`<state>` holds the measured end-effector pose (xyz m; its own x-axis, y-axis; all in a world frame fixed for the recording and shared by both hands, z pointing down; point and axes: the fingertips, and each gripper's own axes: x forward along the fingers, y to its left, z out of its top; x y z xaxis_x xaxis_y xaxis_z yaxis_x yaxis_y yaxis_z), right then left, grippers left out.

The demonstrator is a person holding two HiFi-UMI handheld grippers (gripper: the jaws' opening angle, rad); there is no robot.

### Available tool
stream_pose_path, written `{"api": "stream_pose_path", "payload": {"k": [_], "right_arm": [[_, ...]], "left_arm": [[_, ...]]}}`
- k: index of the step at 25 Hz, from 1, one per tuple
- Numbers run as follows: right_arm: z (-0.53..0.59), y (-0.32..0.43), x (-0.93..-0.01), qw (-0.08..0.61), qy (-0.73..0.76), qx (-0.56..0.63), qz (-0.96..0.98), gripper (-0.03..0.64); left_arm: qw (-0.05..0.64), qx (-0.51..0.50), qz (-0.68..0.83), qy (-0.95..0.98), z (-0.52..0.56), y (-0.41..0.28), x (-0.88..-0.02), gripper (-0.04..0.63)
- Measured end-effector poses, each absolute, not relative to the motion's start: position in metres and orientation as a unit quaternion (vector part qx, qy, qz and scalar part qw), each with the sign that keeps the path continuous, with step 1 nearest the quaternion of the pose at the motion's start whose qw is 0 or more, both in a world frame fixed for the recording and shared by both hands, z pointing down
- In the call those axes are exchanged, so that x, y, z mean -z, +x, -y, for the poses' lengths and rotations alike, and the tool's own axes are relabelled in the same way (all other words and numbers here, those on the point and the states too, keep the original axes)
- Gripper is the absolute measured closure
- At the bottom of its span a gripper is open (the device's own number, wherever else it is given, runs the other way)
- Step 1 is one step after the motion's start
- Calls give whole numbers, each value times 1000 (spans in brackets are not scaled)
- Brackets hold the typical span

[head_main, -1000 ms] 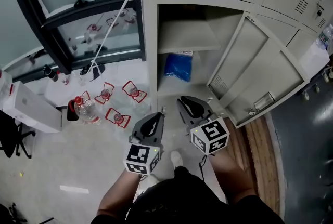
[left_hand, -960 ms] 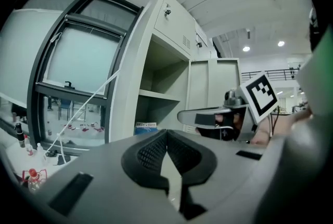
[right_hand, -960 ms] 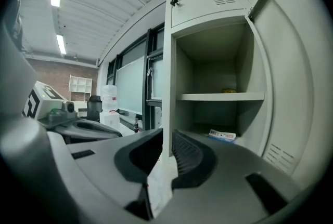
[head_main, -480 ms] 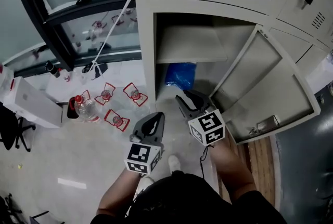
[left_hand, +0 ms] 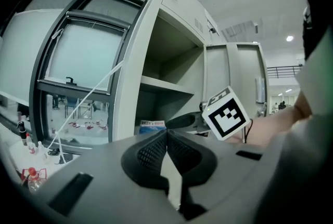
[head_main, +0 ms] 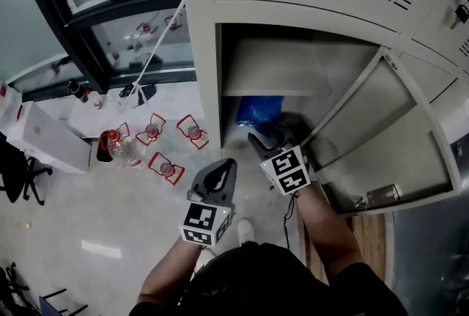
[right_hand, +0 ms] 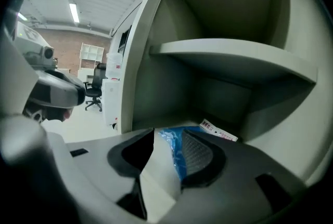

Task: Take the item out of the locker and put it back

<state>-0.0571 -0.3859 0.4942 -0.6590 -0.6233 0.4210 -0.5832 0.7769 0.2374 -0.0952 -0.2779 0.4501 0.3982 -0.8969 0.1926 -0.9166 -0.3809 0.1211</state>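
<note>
The locker (head_main: 315, 6) stands with its door (head_main: 381, 135) swung out to the right. A blue plastic packet (head_main: 258, 111) with a white label lies on the compartment floor under a shelf (head_main: 271, 72). My right gripper (head_main: 265, 138) reaches into the opening, just short of the packet. In the right gripper view its jaws have just been opening and stand open (right_hand: 167, 140); the packet (right_hand: 177, 158) shows through the gap, not pressed by the pads. My left gripper (head_main: 221, 174) hangs outside the locker, below the right one, with its jaws shut (left_hand: 166, 137) on nothing. The packet (left_hand: 152, 125) also shows in the left gripper view.
Bottles (head_main: 121, 149) and red-edged items (head_main: 165, 164) lie on the floor left of the locker, below a dark window frame (head_main: 88, 50). A white box (head_main: 44, 142) sits farther left. More shut locker doors (head_main: 440, 6) run off to the right.
Both grippers moved toward the locker. The right one went farther, into the opening toward the blue packet, and its jaws spread apart. The left stayed shut.
</note>
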Motion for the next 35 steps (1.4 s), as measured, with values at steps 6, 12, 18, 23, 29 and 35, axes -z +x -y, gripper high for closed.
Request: {"api": "stream_pose_path", "payload": {"k": [6, 12, 18, 23, 29, 35], "right_arm": [[403, -61, -520, 304, 321, 68, 894, 434], [417, -65, -534, 337, 315, 91, 882, 433], [422, -70, -540, 348, 309, 92, 880, 434], [426, -68, -546, 360, 319, 94, 872, 473], [427, -67, -544, 354, 331, 97, 869, 554], [421, -69, -536, 336, 345, 83, 872, 581]], "left_arm": [[113, -52, 548, 827, 284, -93, -459, 591], [118, -52, 554, 822, 287, -97, -463, 591], [123, -53, 561, 817, 286, -103, -467, 591], [127, -54, 562, 816, 283, -105, -470, 591], [127, -50, 564, 814, 280, -109, -469, 591], [126, -57, 564, 814, 272, -116, -466, 591]]}}
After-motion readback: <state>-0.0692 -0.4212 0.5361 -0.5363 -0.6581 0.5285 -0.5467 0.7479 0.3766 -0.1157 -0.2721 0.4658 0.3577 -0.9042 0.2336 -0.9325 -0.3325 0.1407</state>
